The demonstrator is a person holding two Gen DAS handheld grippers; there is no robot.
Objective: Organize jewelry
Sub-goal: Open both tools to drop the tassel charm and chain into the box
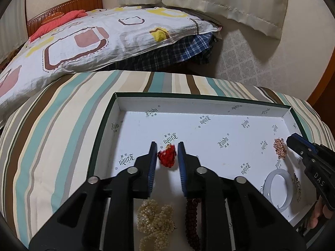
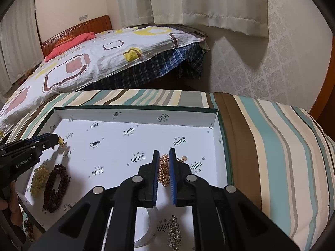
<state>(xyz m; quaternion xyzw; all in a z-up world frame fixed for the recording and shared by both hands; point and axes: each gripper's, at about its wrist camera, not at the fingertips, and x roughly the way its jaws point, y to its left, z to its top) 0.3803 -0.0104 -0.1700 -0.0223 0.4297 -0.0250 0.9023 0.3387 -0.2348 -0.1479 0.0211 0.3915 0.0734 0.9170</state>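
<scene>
Jewelry lies in a shallow white-lined box lid (image 1: 134, 129) on the striped bed cover (image 1: 62, 125). Left gripper (image 1: 167, 156): jaws apart, straddling a red beaded charm (image 1: 166, 155); contact cannot be told. Right gripper (image 2: 164, 167): jaws narrowly apart around a gold chain cluster (image 2: 164, 172). At 6 o'clock of the left view: pearl strand (image 1: 155, 217), dark bead bracelet (image 1: 191, 215). At 4 o'clock: pale bangle (image 1: 279, 190).
</scene>
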